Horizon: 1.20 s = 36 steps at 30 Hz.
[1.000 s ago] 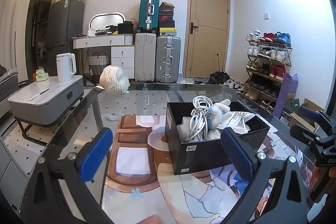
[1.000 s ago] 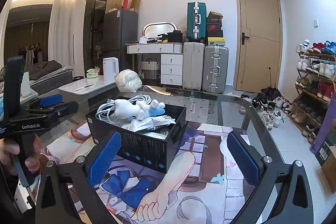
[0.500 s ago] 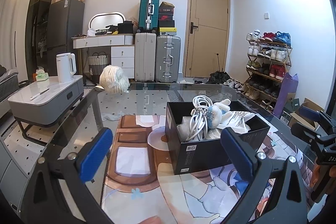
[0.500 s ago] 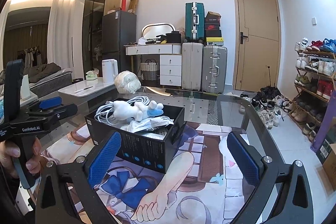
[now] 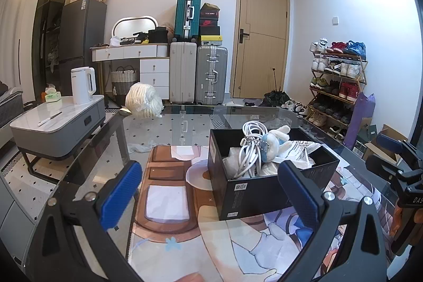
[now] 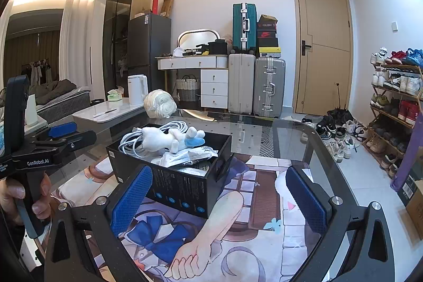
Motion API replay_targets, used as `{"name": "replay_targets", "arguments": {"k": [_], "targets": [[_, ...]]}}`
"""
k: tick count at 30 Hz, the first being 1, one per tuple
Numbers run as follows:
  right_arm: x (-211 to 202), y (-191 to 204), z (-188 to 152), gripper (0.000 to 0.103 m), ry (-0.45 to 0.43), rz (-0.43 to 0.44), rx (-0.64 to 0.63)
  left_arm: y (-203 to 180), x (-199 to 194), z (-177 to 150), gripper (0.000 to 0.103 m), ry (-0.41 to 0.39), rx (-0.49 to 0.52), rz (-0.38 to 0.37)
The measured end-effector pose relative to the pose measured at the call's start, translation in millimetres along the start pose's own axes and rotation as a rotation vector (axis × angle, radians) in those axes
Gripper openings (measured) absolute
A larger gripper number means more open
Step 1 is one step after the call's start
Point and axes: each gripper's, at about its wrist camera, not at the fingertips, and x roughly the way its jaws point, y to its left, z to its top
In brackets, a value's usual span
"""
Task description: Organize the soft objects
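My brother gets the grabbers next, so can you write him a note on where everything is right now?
Left gripper: open, empty, held above the mat short of the black box.
Right gripper: open, empty, on the other side of the box.
In the box: white plush toy on top, lying on a coiled white cable, with crumpled plastic packets beside it.
A bagged white bundle sits at the far edge of the glass table.
Done: soft things look gathered in the box.
Left: possibly the bundle; nothing is being held.
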Motion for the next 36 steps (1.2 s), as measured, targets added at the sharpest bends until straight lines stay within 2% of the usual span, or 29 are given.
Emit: {"name": "replay_targets", "arguments": {"k": [36], "targets": [[-0.1, -0.2, 0.4, 0.103, 0.001, 0.000, 0.001, -0.3, 0.4, -0.2, 0.103, -0.006, 0.010, 0.000]]}}
